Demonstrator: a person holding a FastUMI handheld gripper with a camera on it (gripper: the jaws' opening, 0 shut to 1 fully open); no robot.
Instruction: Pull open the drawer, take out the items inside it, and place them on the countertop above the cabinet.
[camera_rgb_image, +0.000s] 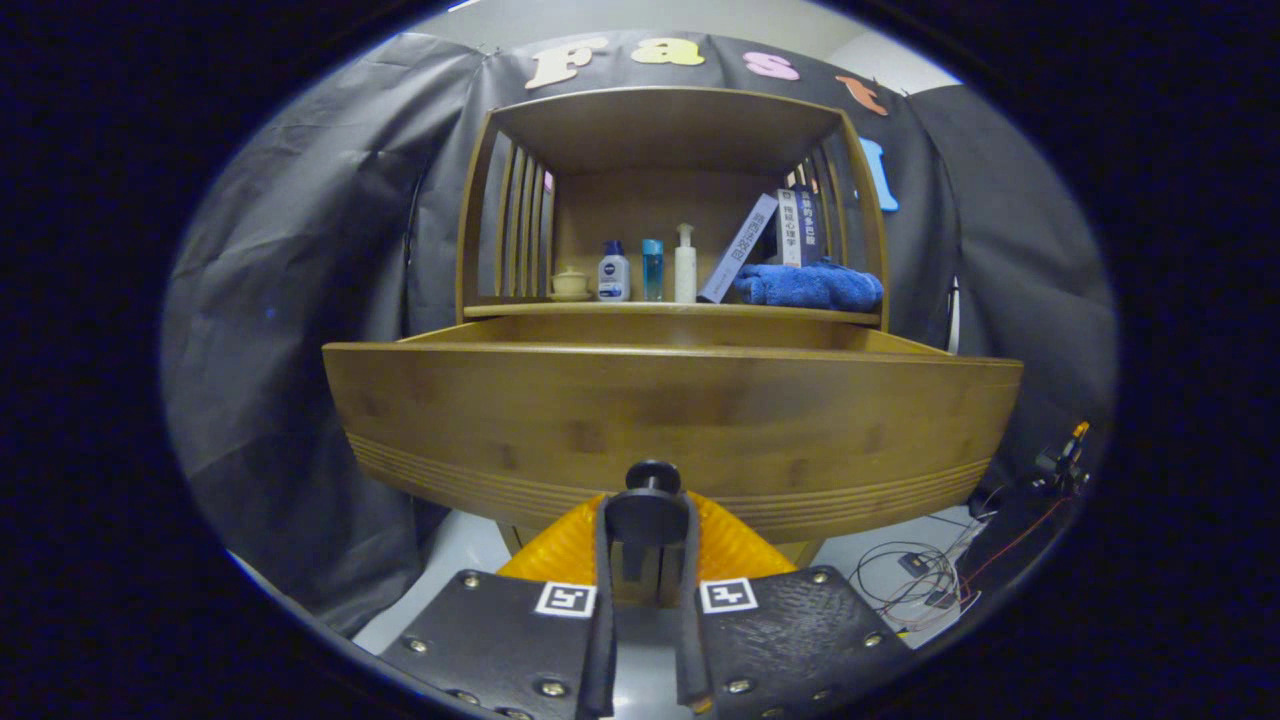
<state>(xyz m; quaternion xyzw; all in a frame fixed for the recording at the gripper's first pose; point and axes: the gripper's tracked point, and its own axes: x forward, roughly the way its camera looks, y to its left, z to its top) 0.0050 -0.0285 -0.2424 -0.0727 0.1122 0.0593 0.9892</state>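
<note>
The wooden cabinet's drawer (670, 425) is pulled out toward me, its wide front panel right ahead of the fingers. A round dark knob (652, 477) sticks out of the panel's lower middle. My gripper (648, 520) is shut on the drawer knob, both fingers pressing its sides. The drawer's inside is hidden behind the front panel. Above it lies the countertop (680, 311), carrying a small teacup (571, 283), a white bottle with a blue cap (613, 272), a blue bottle (652, 270), a pump bottle (685, 265), leaning books (770, 240) and a folded blue towel (810, 286).
Slatted wooden sides (520, 225) and a top board (665, 105) frame the shelf space over the countertop. Black cloth hangs behind and on both sides. Loose cables and small electronics (925, 580) lie on the white floor to the right, beside a clamp device (1062, 462).
</note>
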